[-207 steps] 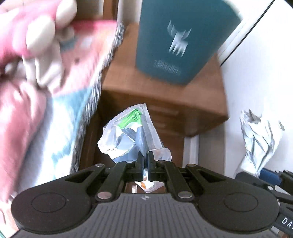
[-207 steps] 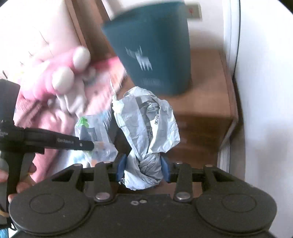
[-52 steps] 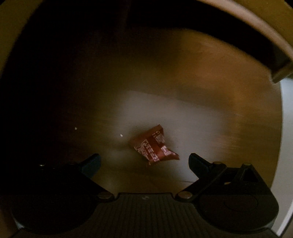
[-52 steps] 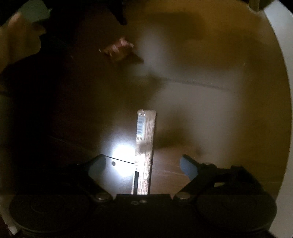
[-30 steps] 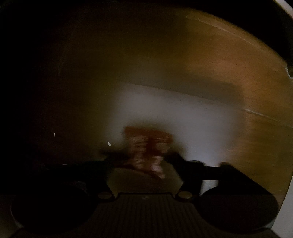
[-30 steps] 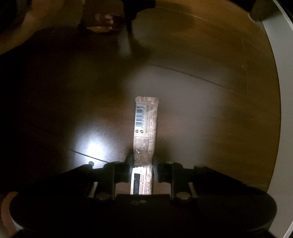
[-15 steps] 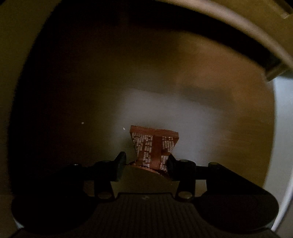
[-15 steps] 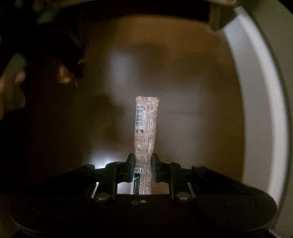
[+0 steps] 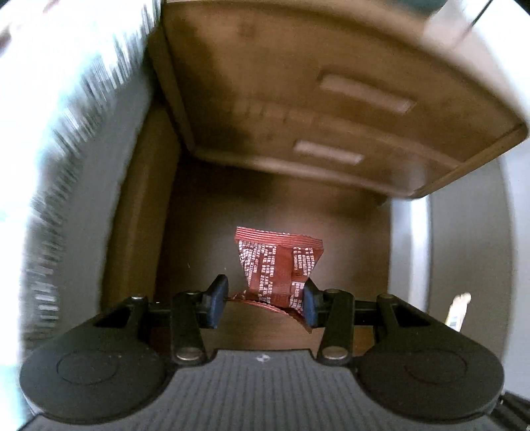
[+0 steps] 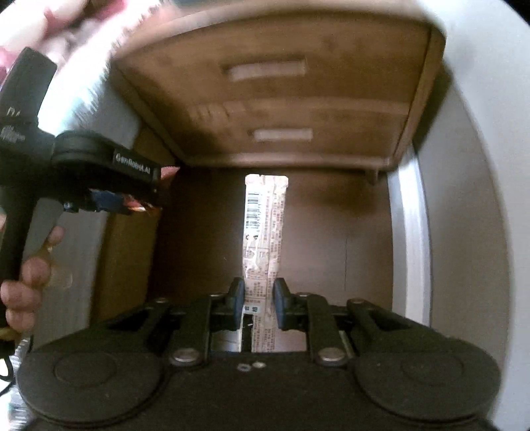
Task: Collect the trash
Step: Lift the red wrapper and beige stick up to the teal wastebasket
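My left gripper (image 9: 262, 300) is shut on a crumpled red-brown snack wrapper (image 9: 278, 268) with white print, held up above the dark wood floor. My right gripper (image 10: 259, 300) is shut on a long pale stick wrapper (image 10: 261, 232) with a barcode, which stands upright between the pads. In the right wrist view the left gripper (image 10: 112, 202) shows at the left with the red wrapper in its jaws and a hand on its handle. The tip of the pale wrapper (image 9: 458, 308) shows at the right edge of the left wrist view.
A brown wooden nightstand (image 9: 298, 99) with two drawer handles fills the upper part of both views (image 10: 281, 92). Bedding (image 9: 66, 132) hangs at the left. A white wall and baseboard (image 10: 410, 232) run down the right. A teal bin (image 9: 420, 3) barely shows at the top.
Both grippers closed on their wrappers under the furniture and have lifted out of the dark space into daylight in front of the nightstand, each still holding its wrapper.
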The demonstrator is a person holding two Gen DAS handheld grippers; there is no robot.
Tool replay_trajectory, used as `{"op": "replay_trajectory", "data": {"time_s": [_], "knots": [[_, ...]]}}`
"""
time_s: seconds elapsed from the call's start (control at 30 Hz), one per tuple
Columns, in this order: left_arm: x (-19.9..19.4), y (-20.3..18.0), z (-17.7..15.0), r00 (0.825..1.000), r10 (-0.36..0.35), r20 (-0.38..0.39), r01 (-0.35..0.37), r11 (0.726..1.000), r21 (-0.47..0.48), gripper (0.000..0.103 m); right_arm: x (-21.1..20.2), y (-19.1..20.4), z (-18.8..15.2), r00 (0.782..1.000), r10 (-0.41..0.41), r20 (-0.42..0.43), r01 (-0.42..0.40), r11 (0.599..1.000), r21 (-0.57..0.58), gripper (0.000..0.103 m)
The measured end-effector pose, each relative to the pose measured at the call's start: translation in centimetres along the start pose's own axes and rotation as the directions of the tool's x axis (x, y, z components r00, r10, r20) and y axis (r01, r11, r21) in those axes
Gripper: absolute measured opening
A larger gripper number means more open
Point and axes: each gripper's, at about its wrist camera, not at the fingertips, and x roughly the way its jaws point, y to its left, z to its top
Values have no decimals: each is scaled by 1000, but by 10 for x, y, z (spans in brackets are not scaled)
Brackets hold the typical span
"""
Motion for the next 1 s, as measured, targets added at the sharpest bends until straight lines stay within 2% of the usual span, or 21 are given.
{"op": "replay_trajectory", "data": {"time_s": [0.2, 0.4, 0.53, 0.73, 0.87, 1.0], "knots": [[-126, -8, 41, 998, 5, 58, -7, 1000, 27, 44, -100, 28, 54, 996, 41, 84, -39, 999, -28, 17], [-228, -22, 78, 992, 6, 125, -10, 1000, 29, 45, -187, 44, 114, 982, 77, 172, -62, 994, -88, 17], [-282, -31, 98, 979, 14, 205, -15, 1000, 3, 45, -235, 47, 158, 970, 106, 217, -82, 990, -117, 17], [-350, -47, 131, 955, 0, 296, 9, 1000, -28, 45, -290, 61, 211, 946, 119, 303, -66, 982, -180, 17], [-389, -53, 152, 932, 0, 364, 11, 999, -30, 45, -305, 72, 247, 936, 121, 331, -51, 976, -213, 17], [-412, -51, 184, 920, -8, 392, 23, 999, -32, 45, -313, 79, 283, 926, 131, 353, -55, 975, -217, 17]]}}
